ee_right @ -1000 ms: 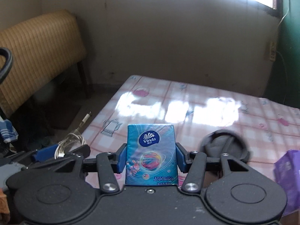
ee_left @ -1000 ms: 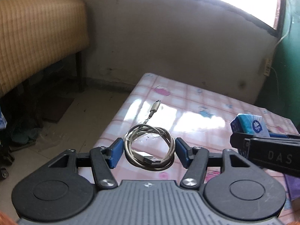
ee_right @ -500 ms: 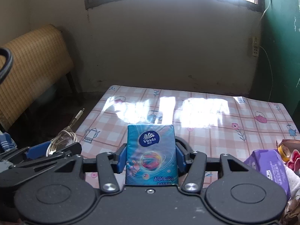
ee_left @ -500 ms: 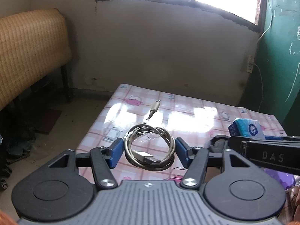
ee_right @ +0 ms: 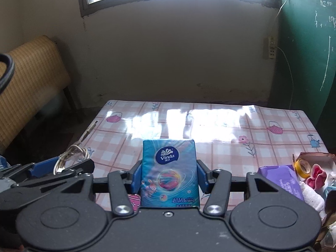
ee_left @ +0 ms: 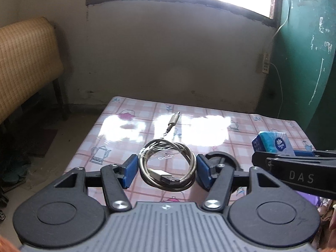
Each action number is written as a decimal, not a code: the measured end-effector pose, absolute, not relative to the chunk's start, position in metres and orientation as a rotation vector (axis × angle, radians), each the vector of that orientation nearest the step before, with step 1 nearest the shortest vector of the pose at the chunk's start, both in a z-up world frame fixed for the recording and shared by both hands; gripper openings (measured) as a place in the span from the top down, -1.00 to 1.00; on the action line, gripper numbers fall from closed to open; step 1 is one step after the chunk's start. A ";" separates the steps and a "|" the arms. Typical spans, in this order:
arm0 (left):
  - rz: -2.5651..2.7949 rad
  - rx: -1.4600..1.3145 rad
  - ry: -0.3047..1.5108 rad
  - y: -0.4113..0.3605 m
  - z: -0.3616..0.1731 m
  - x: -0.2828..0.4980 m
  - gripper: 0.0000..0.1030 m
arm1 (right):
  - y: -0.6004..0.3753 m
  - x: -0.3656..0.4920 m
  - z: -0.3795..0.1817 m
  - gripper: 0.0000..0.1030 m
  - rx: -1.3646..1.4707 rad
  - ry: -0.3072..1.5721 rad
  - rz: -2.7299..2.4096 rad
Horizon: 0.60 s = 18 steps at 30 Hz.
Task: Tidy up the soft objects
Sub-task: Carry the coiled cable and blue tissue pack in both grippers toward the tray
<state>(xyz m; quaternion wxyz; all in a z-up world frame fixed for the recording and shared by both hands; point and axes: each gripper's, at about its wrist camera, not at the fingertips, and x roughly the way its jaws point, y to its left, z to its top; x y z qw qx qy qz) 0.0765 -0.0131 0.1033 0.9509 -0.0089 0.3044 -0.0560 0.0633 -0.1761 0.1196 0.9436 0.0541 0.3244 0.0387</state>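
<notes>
My left gripper (ee_left: 167, 171) clamps a coiled cable (ee_left: 168, 163), my right gripper (ee_right: 169, 175) a tissue pack (ee_right: 169, 172), both swung toward the surface (ee_right: 220, 126) at twelve o'clock, ready for placing.

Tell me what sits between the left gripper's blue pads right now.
The coiled USB cable sits between the left gripper's blue pads, clamped at both sides, its plug end jutting forward over the table. The left wrist view shows this.
</notes>
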 end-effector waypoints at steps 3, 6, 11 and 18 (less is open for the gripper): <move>-0.126 -0.011 0.620 -0.022 0.103 0.076 -0.20 | -0.182 0.061 0.120 -0.22 0.113 0.661 0.066; -0.140 -0.006 0.625 -0.030 0.101 0.077 -0.20 | -0.189 0.058 0.121 -0.22 0.122 0.664 0.056; -0.159 0.004 0.629 -0.044 0.101 0.078 -0.20 | -0.200 0.055 0.122 -0.22 0.130 0.661 0.036; -0.187 0.014 0.630 -0.062 0.099 0.080 -0.20 | -0.221 0.056 0.121 -0.22 0.140 0.663 0.010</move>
